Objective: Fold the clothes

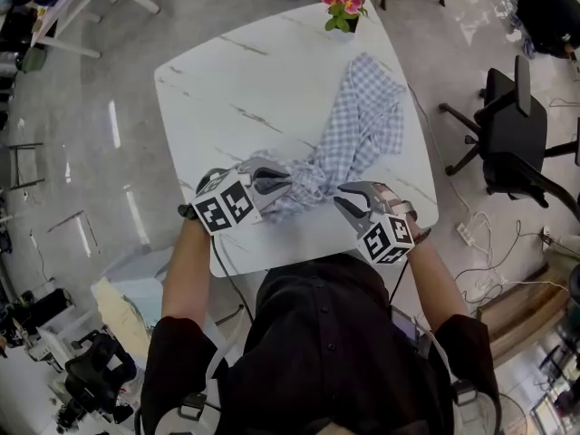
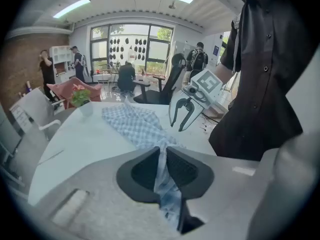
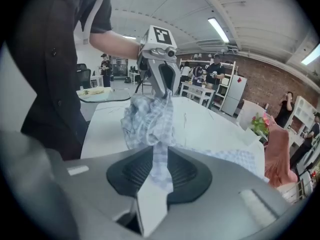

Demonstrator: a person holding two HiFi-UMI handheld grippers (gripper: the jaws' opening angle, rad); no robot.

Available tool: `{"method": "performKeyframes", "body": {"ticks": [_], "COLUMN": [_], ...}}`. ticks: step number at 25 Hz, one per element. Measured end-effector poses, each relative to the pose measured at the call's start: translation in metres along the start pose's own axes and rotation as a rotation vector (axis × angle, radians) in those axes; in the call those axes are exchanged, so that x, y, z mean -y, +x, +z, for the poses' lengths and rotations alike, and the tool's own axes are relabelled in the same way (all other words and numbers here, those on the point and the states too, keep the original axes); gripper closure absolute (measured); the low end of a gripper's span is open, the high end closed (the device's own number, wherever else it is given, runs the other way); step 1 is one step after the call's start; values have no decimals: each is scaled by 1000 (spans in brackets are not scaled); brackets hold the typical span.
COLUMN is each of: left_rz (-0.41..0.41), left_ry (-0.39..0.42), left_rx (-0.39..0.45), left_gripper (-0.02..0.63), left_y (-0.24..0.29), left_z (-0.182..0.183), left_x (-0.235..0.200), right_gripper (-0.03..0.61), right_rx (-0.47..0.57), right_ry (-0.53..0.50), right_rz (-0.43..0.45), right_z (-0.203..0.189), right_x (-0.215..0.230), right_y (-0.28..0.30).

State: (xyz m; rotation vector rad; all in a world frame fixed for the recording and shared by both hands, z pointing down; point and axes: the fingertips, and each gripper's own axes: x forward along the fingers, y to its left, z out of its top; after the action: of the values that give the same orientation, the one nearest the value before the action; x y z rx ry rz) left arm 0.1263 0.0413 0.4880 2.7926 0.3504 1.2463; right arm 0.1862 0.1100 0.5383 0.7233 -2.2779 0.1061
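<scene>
A blue-and-white checked shirt point(image 1: 362, 120) lies crumpled on the white marble-look table point(image 1: 227, 71), stretching from the far right corner toward the near edge. My left gripper point(image 1: 276, 184) is shut on a bunched part of its near end, and the left gripper view shows cloth point(image 2: 162, 171) pinched between the pads. My right gripper point(image 1: 344, 196) sits just to the right, with a strip of the cloth point(image 3: 160, 161) running between its pads. The bunch point(image 3: 147, 119) hangs between the two grippers, lifted off the table. The left gripper point(image 3: 162, 86) faces the right one closely.
A small pot of pink flowers point(image 1: 343, 14) stands at the table's far edge. A black office chair point(image 1: 512, 125) is on the right, with cables on the floor beside it. The person's dark-shirted body presses against the near table edge. Other people stand far across the room.
</scene>
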Motion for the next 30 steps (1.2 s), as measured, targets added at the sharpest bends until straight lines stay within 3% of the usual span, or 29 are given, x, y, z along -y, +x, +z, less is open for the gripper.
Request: {"method": "performKeyframes", "body": {"ticks": [6,11,14,23,25,30], "left_rz": [187,396,478,605,622,635], "left_ry": [-80,-147,-196,-349,-376,-416], "left_rx": [57,98,107,178,197,234], "left_gripper": [568,568,568,568,568,568], "left_y": [-72,-141,-176,-219,-224,-231], "left_z": [-14,-39,-59,-117,-130,-151], "left_x": [6,5,12,59,66,83], "right_gripper": [463,433,431,430,388,382], "right_rx": [17,54,63,33,14,-27], "right_ry": [-65,-41,-55,-132,-152,-216], "right_rz": [82,167,192,257,288,374], "right_z": [26,66,87,140,149,169], "right_x": [-1,-5,-9,4,7,2], "right_y": [15,42,59,128,144,176]}}
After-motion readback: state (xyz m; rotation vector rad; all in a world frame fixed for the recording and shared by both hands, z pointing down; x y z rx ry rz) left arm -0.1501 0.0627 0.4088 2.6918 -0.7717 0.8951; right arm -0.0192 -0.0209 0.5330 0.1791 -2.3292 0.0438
